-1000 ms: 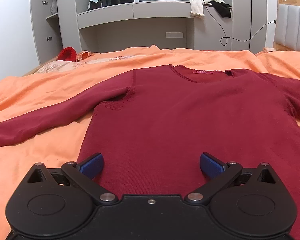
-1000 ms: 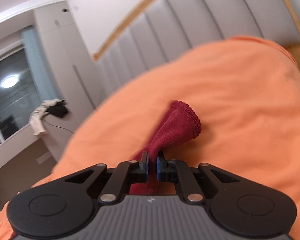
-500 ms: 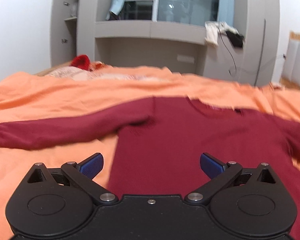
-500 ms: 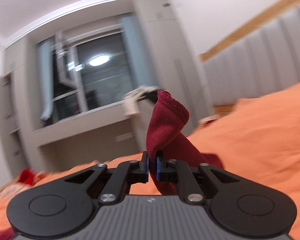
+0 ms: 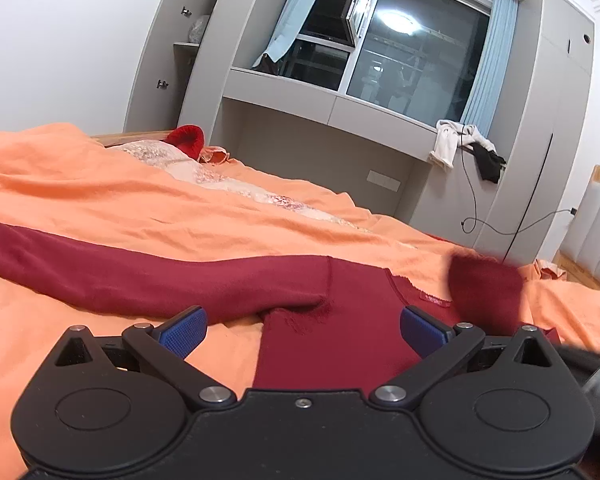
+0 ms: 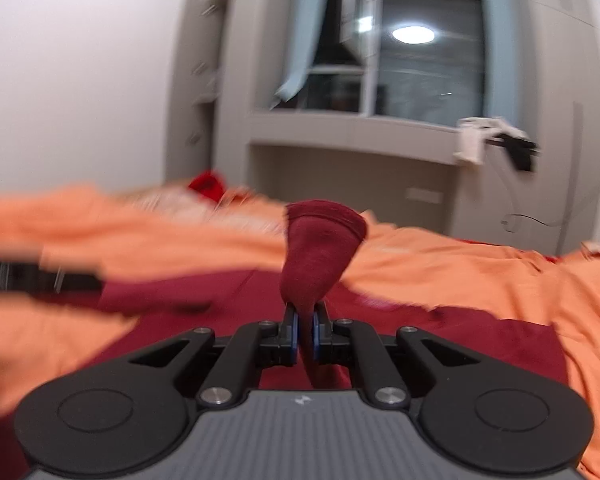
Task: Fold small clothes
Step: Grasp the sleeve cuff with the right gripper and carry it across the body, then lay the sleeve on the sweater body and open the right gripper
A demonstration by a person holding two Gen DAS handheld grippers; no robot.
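Note:
A dark red long-sleeved top (image 5: 340,332) lies flat on the orange bedspread (image 5: 140,208), neckline away from me. Its left sleeve (image 5: 140,280) stretches out to the left. My left gripper (image 5: 303,330) is open and empty, just above the top's left side near the armpit. My right gripper (image 6: 305,330) is shut on the right sleeve's cuff (image 6: 320,256), which stands up above the fingers over the top's body (image 6: 228,320). The lifted cuff also shows blurred in the left wrist view (image 5: 486,292).
A bright red item (image 5: 186,140) and a pale patterned cloth (image 5: 220,180) lie at the bed's far side. A grey window desk unit (image 5: 340,128) with clothes (image 5: 460,148) and a cable stands beyond. A padded headboard (image 5: 596,232) is at right.
My right gripper has swung the held cuff from over the bare bedspread leftward, over the top's body. My left gripper has shifted left toward the armpit and tilted up, still open.

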